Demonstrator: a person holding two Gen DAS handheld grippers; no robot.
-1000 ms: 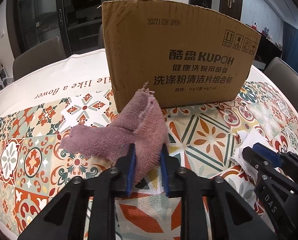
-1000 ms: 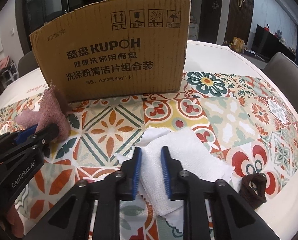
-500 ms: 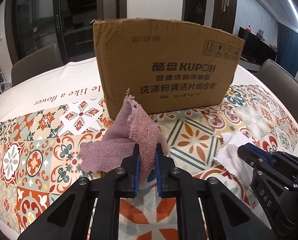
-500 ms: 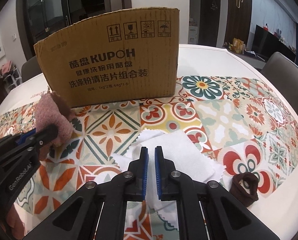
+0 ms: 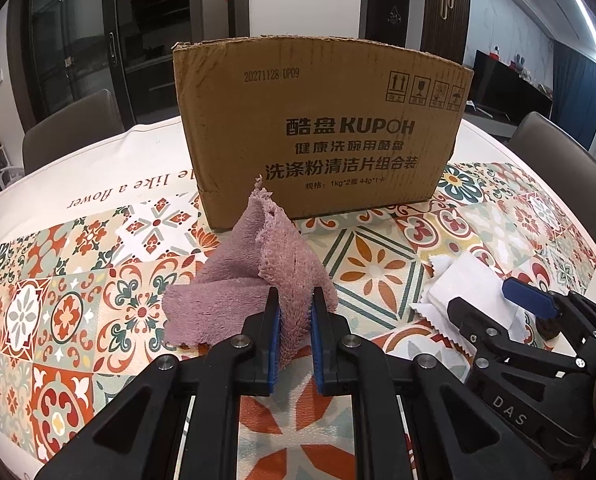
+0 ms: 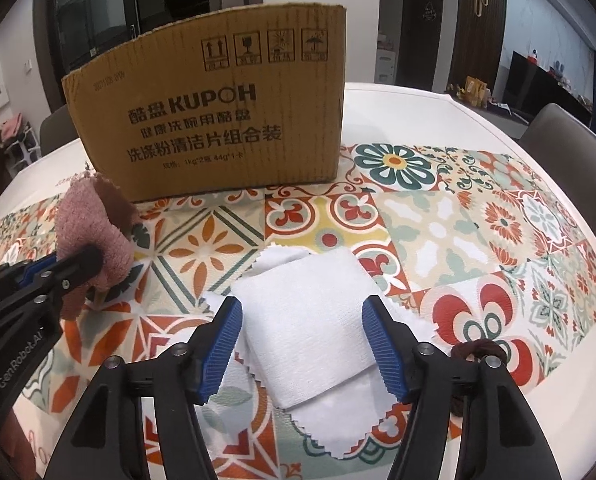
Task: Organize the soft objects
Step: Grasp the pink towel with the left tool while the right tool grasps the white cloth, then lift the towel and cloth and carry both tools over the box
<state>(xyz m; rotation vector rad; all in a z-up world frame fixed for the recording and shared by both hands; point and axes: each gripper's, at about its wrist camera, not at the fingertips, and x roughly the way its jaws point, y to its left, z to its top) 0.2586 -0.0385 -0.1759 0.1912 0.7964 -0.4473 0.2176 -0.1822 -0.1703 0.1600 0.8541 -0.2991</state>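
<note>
A mauve fluffy cloth (image 5: 253,288) is pinched in my left gripper (image 5: 293,320), which is shut on its bunched fold; part of it is lifted and the rest drapes on the patterned tablecloth. The same cloth (image 6: 93,224) shows at the left of the right wrist view. A folded white cloth (image 6: 310,320) lies flat on the table, between the blue pads of my right gripper (image 6: 302,336). Those jaws are opening, and the pads stand apart from the white cloth. A brown cardboard box (image 5: 318,136) stands upright behind both cloths.
A small dark brown knitted item (image 6: 474,354) lies by the right finger, near the table's front edge. Grey chairs (image 5: 562,160) stand around the round table (image 6: 418,112). The other gripper (image 5: 538,344) shows at the right of the left wrist view.
My right gripper went from nearly shut over the white cloth to wide open. The left gripper tightened on the mauve cloth and lifted it slightly.
</note>
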